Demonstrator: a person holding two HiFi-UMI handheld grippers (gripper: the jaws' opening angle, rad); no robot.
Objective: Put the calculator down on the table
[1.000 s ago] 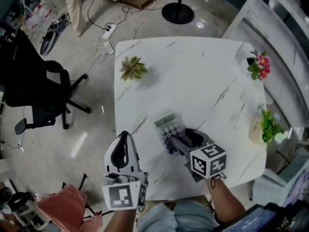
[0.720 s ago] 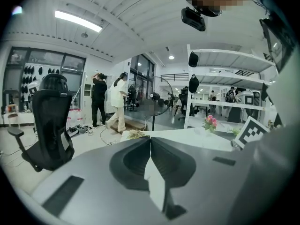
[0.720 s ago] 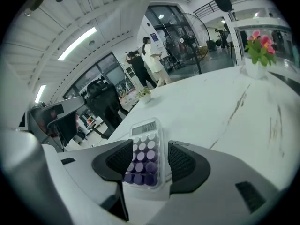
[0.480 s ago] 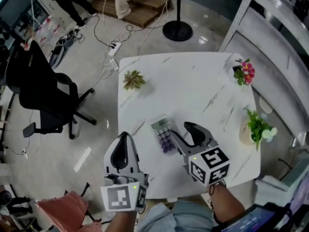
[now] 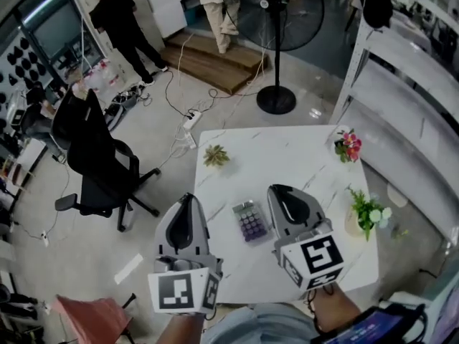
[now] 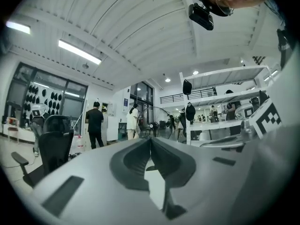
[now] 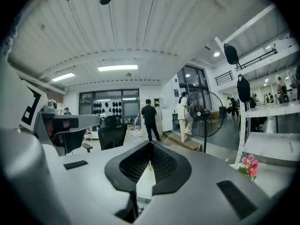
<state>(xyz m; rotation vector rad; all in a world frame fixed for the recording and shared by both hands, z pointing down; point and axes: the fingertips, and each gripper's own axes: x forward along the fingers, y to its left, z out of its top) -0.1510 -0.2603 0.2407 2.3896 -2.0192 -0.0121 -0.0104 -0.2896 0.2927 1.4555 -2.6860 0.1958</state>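
Note:
A grey calculator [image 5: 249, 221] with purple keys lies flat on the white marble table [image 5: 287, 156], near the front edge. Both grippers are held high above it and point level across the room. My left gripper [image 5: 186, 198] hangs left of the calculator, over the table's left edge, its jaws closed together with nothing between them [image 6: 150, 138]. My right gripper [image 5: 281, 189] hangs just right of the calculator, jaws also together and empty [image 7: 151, 144]. Neither gripper touches the calculator.
On the table stand a small succulent [image 5: 215, 155] at the back left, pink flowers [image 5: 347, 145] at the back right and a potted green plant [image 5: 366, 212] at the right edge. A black office chair [image 5: 97, 163] stands left, a floor fan [image 5: 276, 20] behind.
The right gripper stood open around the calculator, then lifted away and its jaws closed. The calculator stayed on the table. Both grippers rose well above the table.

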